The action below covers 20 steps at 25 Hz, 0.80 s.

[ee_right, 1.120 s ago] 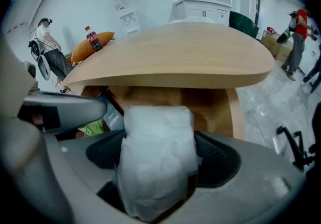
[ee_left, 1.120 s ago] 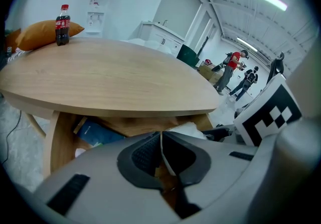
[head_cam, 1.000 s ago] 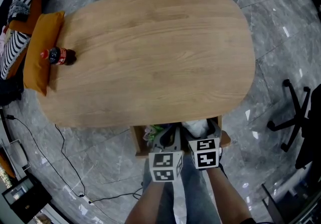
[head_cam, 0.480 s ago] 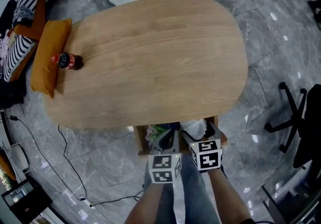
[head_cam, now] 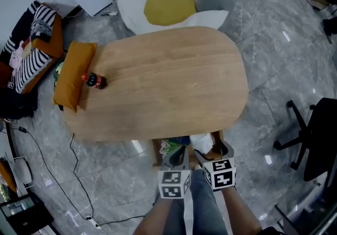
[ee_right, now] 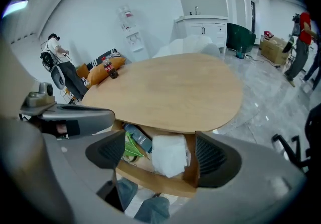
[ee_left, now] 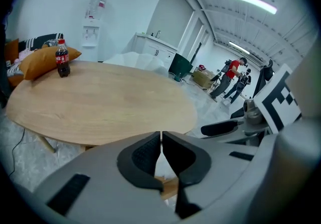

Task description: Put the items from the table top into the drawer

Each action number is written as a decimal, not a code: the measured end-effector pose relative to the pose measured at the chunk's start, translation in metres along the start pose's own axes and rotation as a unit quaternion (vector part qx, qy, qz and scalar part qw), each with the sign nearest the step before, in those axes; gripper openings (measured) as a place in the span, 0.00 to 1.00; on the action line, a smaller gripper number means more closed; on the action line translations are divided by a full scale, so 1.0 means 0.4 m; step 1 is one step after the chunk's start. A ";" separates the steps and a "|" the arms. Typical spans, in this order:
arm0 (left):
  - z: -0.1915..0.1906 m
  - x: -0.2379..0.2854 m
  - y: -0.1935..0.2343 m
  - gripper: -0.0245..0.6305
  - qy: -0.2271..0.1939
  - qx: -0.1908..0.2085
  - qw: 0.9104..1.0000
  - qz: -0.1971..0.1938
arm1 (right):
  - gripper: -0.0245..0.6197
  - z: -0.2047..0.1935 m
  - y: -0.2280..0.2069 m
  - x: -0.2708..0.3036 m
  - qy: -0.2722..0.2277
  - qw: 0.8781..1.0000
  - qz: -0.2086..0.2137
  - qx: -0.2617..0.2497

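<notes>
Left gripper (ee_left: pixel 161 136) clenched shut and empty; right gripper (ee_right: pixel 159 153) spread wide, gripping nothing, near the one open drawer (ee_right: pixel 155 182). One cola bottle (head_cam: pixel 95 80) stands at the table's (head_cam: pixel 168 81) far-left end, beside one orange cushion (head_cam: pixel 73 76). The drawer holds one white bundle (ee_right: pixel 170 155), one green item (ee_right: pixel 129 148) and one dark packet (ee_right: pixel 138 137).

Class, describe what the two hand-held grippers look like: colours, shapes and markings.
Both the left gripper and the right gripper have smooth grey bodies with two curved jaws lined by black ribbed pads. Each carries a white cube printed with black square markers.
</notes>
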<state>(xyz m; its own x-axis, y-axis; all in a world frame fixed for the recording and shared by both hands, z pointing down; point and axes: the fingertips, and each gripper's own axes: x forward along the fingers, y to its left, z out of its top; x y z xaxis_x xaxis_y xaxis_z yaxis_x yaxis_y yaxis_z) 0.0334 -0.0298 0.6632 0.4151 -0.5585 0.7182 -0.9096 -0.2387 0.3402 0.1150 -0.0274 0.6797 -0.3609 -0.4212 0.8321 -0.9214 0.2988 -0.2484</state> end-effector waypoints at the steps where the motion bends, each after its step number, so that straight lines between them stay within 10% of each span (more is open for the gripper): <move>1: 0.014 -0.015 -0.008 0.07 -0.004 0.002 1.000 -0.003 | 0.69 0.015 0.009 -0.017 -0.006 1.000 0.001 -0.001; 20: 0.335 -0.373 -0.173 0.07 -0.154 0.045 0.987 -0.011 | 0.69 0.316 0.162 -0.426 -0.152 0.983 0.017 -0.097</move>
<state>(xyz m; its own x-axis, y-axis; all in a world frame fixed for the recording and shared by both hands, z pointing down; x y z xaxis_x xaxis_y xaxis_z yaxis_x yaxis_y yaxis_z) 0.0322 -0.0364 0.4511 0.4213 -0.7644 0.4880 -0.9044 -0.3146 0.2881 0.0985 -0.0444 0.4592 -0.4439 -0.6362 0.6310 -0.8741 0.4623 -0.1489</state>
